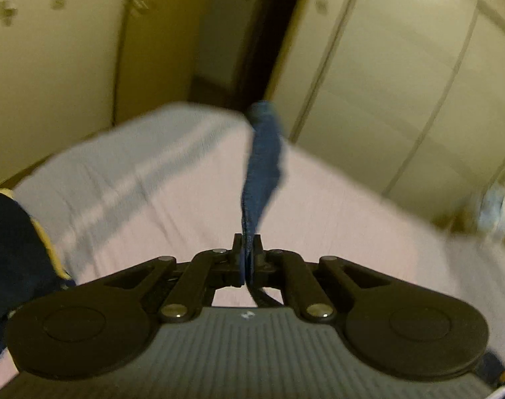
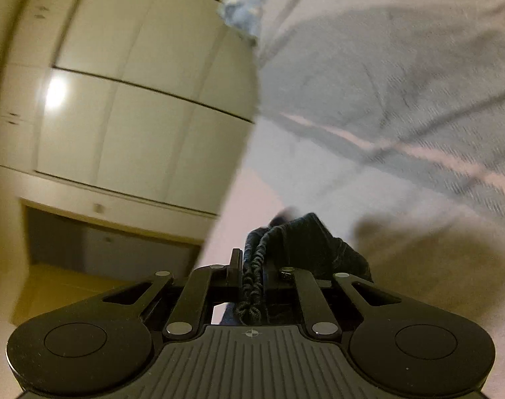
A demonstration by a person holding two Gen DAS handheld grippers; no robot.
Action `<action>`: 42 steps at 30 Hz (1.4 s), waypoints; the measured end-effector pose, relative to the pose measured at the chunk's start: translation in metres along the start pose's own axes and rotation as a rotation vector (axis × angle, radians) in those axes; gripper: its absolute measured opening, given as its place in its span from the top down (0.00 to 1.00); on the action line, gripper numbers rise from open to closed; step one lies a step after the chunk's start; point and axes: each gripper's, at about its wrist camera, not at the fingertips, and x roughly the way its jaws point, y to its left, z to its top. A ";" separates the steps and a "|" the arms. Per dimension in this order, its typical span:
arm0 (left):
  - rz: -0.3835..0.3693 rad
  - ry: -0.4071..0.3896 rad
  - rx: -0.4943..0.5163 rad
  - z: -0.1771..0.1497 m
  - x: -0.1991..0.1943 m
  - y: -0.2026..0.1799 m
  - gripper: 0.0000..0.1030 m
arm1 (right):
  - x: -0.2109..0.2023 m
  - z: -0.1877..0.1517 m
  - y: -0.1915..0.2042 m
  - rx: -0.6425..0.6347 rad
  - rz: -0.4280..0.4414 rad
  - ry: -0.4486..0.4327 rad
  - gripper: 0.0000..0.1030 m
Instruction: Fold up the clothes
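Left wrist view shows the left gripper [image 1: 248,259] clamped on a blue garment [image 1: 262,166] strip rising ahead above the bed [image 1: 152,183], the right gripper [image 2: 252,276] pinches its dark gathered hem [image 2: 252,286], and no finished fold is visible.

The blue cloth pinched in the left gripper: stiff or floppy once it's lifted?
Probably floppy: the blue cloth trails from the left gripper as a narrow crumpled strip. Likely light, since shut jaws hold just an edge. It will likely sag over the bed sheet.
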 end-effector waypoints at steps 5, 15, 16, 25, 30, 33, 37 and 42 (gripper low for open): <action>0.020 -0.041 -0.079 -0.043 -0.083 0.063 0.95 | -0.065 -0.008 -0.044 -0.010 -0.029 0.043 0.91; 0.491 0.444 -0.147 -0.274 -0.056 0.199 0.89 | -0.142 -0.097 -0.238 0.075 -0.927 0.117 0.61; 0.503 0.427 -0.169 -0.279 -0.063 0.205 0.89 | -0.148 -0.103 -0.241 0.081 -0.899 0.119 0.60; 0.378 0.319 -0.279 -0.276 -0.083 0.207 0.69 | -0.154 -0.138 -0.260 0.182 -0.686 0.100 0.45; 0.377 0.344 -0.306 -0.291 -0.065 0.213 0.66 | -0.151 -0.161 -0.274 0.189 -0.654 0.089 0.44; 0.363 0.346 -0.333 -0.298 -0.047 0.222 0.66 | -0.149 -0.172 -0.285 0.177 -0.633 0.060 0.43; 0.366 0.349 -0.307 -0.305 -0.020 0.228 0.68 | -0.143 -0.180 -0.301 0.184 -0.606 0.008 0.43; 0.374 0.342 -0.240 -0.303 -0.002 0.229 0.97 | -0.135 -0.186 -0.321 0.247 -0.568 -0.090 0.43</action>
